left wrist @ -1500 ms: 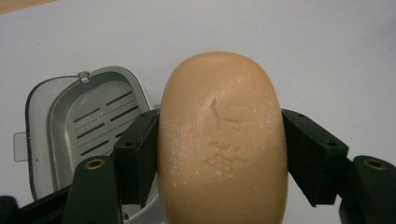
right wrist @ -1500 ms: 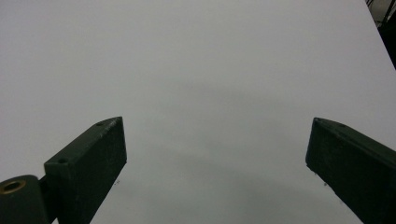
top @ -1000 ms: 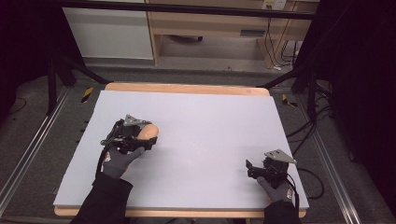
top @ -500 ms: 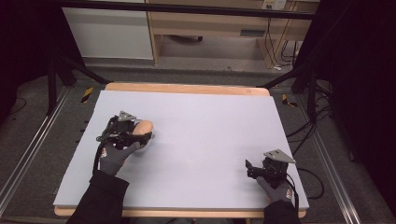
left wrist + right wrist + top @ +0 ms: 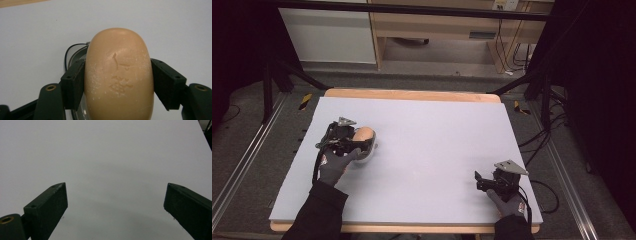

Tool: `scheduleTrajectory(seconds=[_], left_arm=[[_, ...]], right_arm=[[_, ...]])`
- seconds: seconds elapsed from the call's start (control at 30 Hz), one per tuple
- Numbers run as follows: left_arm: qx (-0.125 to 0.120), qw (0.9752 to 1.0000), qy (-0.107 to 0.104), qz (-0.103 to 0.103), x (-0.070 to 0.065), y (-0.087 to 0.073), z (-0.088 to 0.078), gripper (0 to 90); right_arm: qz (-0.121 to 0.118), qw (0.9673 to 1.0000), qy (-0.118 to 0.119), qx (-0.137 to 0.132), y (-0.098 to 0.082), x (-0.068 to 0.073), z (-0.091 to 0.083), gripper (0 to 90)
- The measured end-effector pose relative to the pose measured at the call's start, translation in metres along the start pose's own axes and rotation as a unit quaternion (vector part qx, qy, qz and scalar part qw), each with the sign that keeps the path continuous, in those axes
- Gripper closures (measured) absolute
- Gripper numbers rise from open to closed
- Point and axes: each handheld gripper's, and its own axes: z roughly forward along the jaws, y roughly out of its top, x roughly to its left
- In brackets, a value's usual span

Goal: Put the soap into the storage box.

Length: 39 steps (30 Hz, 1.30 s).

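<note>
Tan soap bar (image 5: 119, 77) sits clamped in left tongs (image 5: 117, 83).

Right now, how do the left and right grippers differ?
1. The left gripper is shut on the soap; the right gripper is open with nothing between its jaws.
2. The left gripper sits at the table's left side, farther from the person; the right gripper sits at the right, near the front edge.
Shared: both have black jaws and are held in gloved hands over the white table.
</note>
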Motion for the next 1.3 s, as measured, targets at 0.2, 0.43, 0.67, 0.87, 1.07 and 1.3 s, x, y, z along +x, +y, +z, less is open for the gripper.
scheduleTrajectory(seconds=[0.2, 0.43, 0.67, 0.87, 1.07, 1.3], left_arm=[[0.006, 1.0, 0.002, 0.001, 0.001, -0.001, 0.003, 32.0], [0.011, 0.9999, 0.007, 0.0, 0.003, -0.004, 0.007, 32.0], [0.015, 0.9999, 0.007, -0.002, 0.004, -0.007, 0.01, 32.0], [0.02, 0.9998, 0.008, -0.001, 0.005, -0.009, 0.013, 32.0], [0.022, 0.9997, 0.01, 0.0, 0.005, -0.011, 0.014, 32.0], [0.024, 0.9997, 0.01, -0.001, 0.005, -0.014, 0.017, 32.0]], right_arm=[[0.0, 1.0, 0.001, 0.001, 0.0, 0.0, 0.0, 5.5], [0.0, 1.0, 0.001, 0.0, 0.0, 0.0, 0.0, 5.5], [-0.001, 1.0, 0.001, 0.002, 0.0, 0.0, 0.0, 5.4], [-0.001, 1.0, 0.0, 0.002, 0.0, 0.0, 0.001, 5.4], [-0.001, 1.0, 0.0, 0.002, 0.0, 0.0, 0.001, 5.4], [-0.001, 1.0, 0.0, 0.001, 0.0, -0.001, 0.0, 5.4]])
